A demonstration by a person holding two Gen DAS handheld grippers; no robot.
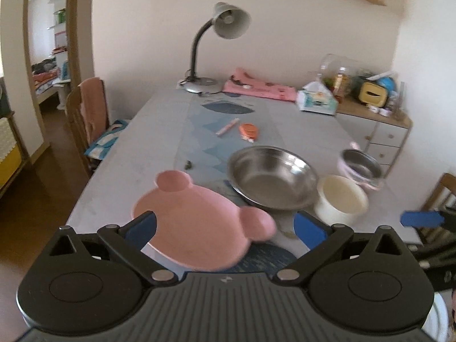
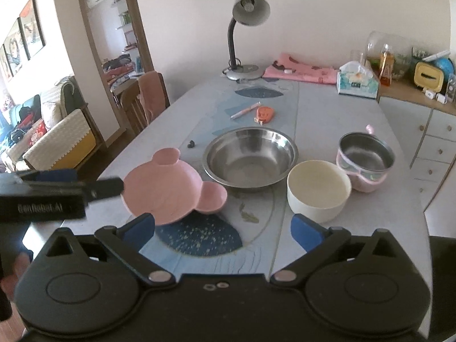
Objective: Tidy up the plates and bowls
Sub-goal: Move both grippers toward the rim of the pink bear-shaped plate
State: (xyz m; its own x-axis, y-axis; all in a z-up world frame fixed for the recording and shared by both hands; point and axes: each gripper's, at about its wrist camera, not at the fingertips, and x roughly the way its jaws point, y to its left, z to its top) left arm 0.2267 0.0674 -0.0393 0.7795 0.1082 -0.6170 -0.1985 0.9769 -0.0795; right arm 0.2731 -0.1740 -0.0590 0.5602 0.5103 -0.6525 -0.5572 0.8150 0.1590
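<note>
A pink bear-shaped plate (image 1: 199,225) (image 2: 168,188) lies near the table's front edge. My left gripper (image 1: 225,228) is open, its blue pads on either side of the plate's near rim; it shows from the side in the right wrist view (image 2: 114,186) at the plate's left edge. To the right stand a large steel bowl (image 1: 270,176) (image 2: 250,156), a cream bowl (image 1: 342,199) (image 2: 319,191) and a steel bowl in a pink holder (image 1: 360,168) (image 2: 364,159). My right gripper (image 2: 222,228) is open and empty, above the table's front edge.
The grey table (image 2: 327,114) carries a pen (image 2: 245,110), an orange item (image 2: 265,114), a desk lamp (image 2: 242,71), pink cloth (image 2: 299,71) and a tissue box (image 2: 357,82) at the back. A chair (image 2: 145,99) stands left, a drawer cabinet (image 2: 436,142) right.
</note>
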